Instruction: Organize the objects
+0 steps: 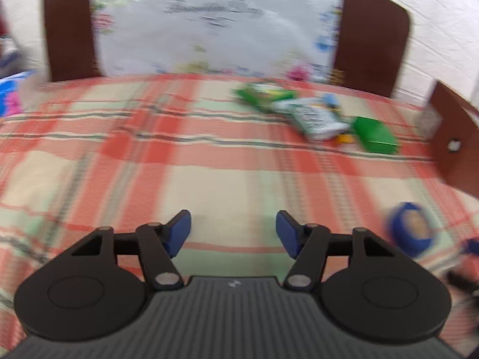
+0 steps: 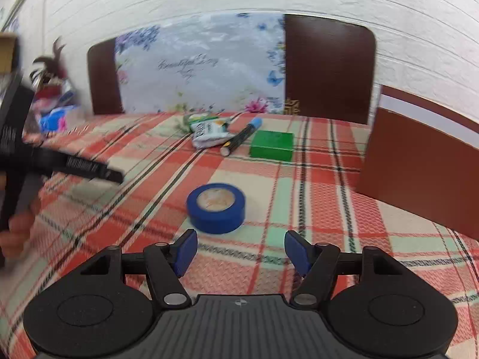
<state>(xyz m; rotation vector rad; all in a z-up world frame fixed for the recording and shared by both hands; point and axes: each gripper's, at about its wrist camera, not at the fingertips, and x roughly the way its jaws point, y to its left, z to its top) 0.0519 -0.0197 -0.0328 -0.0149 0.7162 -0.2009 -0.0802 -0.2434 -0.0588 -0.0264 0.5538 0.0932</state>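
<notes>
Both tongs, left [image 1: 233,233] and right [image 2: 241,252], gape empty; blue tape roll [image 2: 216,208] lies flat, cardboard core showing.

Tongs [image 2: 241,251] apart — tape roll [image 2: 216,208] ahead, seemingly untouched

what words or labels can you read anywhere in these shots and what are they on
"Beautiful Day" (likely, the script is soft): on the floral panel at the headboard.
Print on the white packet: too blurred to read.
Print on the green packet behind it: too blurred.
Markings on the marker: too small.
Blue tape roll and green box: no text visible.
</notes>
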